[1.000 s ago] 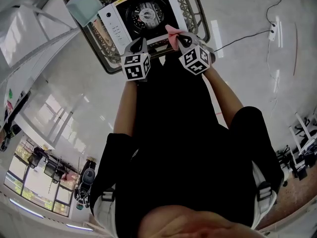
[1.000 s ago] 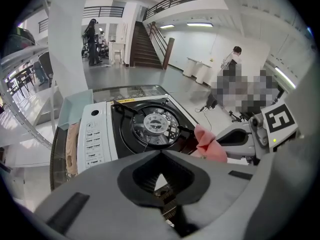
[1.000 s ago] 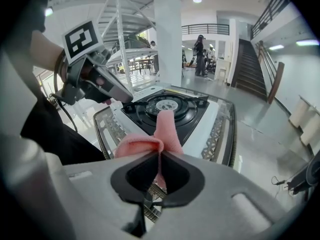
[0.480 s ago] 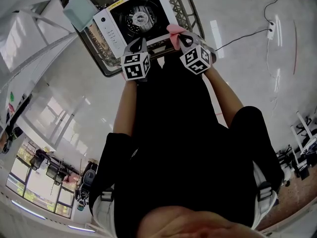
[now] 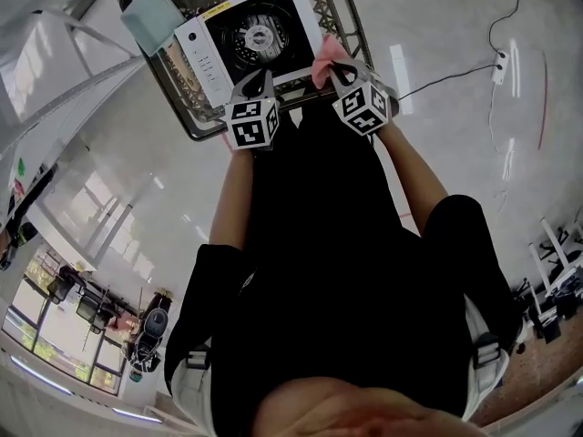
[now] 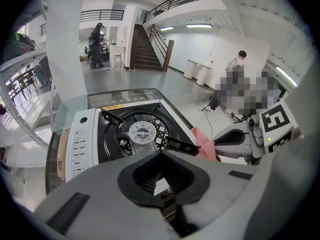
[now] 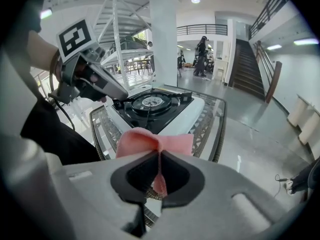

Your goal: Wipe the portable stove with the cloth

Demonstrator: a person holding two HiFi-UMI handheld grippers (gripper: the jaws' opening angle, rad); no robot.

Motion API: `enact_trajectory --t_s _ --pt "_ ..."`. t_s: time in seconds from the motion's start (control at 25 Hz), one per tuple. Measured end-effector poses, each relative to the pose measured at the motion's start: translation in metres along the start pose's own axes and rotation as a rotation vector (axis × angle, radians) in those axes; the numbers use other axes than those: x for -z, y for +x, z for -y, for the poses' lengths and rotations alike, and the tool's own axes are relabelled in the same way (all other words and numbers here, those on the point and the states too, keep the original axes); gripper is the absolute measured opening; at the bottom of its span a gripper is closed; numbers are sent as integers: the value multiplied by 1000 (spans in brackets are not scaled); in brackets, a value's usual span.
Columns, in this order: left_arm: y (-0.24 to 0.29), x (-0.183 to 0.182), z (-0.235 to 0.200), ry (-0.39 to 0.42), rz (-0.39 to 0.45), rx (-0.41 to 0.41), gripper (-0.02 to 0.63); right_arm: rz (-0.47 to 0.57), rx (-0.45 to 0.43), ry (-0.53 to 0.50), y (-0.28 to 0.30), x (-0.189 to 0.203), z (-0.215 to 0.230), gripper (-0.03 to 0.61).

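currently nearest: right gripper point(image 7: 159, 156) pinched on a thin fold of the pink cloth point(image 7: 150, 140), with the rest bunched ahead of the jaws. left gripper point(image 6: 160, 154) at its 9 o'clock, jaws together, holding nothing. at 12 o'clock beyond both, portable stove point(image 5: 202, 51) on the glass-topped table point(image 5: 353, 27). cloth sits by the stove's 4 o'clock corner, contact unclear. risks: cloth snags on a pan-support prong point(image 6: 182, 145) and pulls free of the slim pinch; unbraced stove skids on the glass.

Head view looks steeply down on the portable stove point(image 5: 260, 35); both gripper views face its burner point(image 6: 142, 132) closely from the near edge.
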State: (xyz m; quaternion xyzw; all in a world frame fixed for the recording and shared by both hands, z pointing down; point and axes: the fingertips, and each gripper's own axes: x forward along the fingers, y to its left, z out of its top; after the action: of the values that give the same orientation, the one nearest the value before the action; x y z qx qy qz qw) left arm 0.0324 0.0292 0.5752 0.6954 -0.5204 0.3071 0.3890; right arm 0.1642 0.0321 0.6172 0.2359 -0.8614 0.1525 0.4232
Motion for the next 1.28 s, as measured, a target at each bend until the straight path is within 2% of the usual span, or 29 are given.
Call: enact_trajectory --t_s 0.76,0.92,1.08,1.28 --pt "-16 -6 -26 -93 45 -66 0 -16 -45 -84 14 -28 12 17" --pt "-20 -7 -33 -108 58 -78 0 12 -5 -40 9 -43 29 17" --pt "-25 -5 -42 -118 65 -85 0 32 43 -43 4 -59 50 17" --pt "-36 -1 -54 -132 73 -93 0 -22 50 -32 13 -65 59 17"
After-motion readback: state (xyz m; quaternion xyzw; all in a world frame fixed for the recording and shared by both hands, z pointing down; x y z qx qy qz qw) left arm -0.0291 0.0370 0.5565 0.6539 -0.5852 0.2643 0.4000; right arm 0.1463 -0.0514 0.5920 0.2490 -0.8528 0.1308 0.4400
